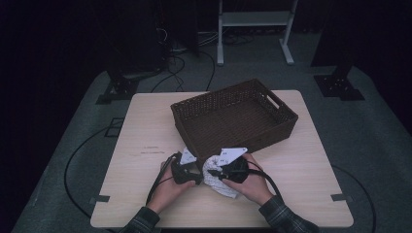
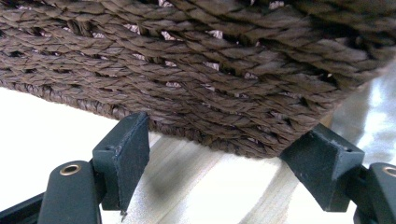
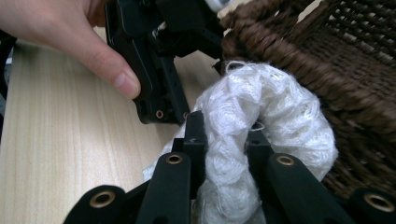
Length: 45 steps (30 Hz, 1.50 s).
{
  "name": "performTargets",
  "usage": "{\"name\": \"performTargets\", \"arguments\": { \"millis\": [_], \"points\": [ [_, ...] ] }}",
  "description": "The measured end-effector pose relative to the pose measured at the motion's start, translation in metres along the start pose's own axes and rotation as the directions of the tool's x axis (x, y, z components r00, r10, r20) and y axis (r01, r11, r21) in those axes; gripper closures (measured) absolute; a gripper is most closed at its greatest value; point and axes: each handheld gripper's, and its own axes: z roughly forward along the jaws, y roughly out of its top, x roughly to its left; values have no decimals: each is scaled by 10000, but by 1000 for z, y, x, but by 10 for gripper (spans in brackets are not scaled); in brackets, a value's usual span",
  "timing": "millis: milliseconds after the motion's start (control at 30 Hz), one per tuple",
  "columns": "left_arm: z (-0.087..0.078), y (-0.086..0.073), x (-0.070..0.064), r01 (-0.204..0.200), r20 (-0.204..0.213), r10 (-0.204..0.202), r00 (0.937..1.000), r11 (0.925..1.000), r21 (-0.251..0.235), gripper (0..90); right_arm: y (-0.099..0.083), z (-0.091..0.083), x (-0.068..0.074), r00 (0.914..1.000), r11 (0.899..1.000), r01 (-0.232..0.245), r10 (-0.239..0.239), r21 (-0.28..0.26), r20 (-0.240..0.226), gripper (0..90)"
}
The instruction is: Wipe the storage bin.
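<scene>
Right tongs (image 3: 224, 140) clamped on the white cloth (image 3: 266, 107) beside the wicker basket (image 1: 233, 114) — left tongs (image 2: 224, 154) spread apart.

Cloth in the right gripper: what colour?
White cloth, lacy knit; clearest in the right gripper view.

A pale wooden table (image 1: 145, 126) carries a dark woven basket (image 1: 233, 116) and a crumpled white cloth (image 1: 218, 177).

The basket sits toward the far right; the cloth lies against its near wall. A faint mark, possibly printed text, shows left of centre.
</scene>
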Motion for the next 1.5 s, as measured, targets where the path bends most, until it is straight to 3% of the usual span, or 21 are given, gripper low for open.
{"name": "performTargets", "arguments": {
  "millis": [333,467,633,1100,1367,1500],
  "points": [
    [0,0,0,-15,-2,15,10000,10000,0,237,7,-18,2,9999,9976,-44,54,-695,145,766],
    [0,0,0,37,-2,-37,10000,10000,-42,237,9,-33,-1,9992,9934,-130,172,-1144,354,765],
    [0,0,0,32,-1,-32,10000,10000,-39,237,5,-43,-6,9980,9921,-397,453,-1191,442,764],
    [0,0,0,55,11,-55,10000,10000,-37,236,-28,-66,-18,9891,9878,-1117,1211,-1089,841,762],
    [0,0,0,92,27,-92,10000,9999,-100,237,-49,-75,-26,9792,9801,-1696,1793,-1028,947,761],
    [1,0,0,137,46,-136,9999,9998,-143,237,-65,-81,-27,9697,9718,-2138,2234,-996,989,760]
  ]
}}
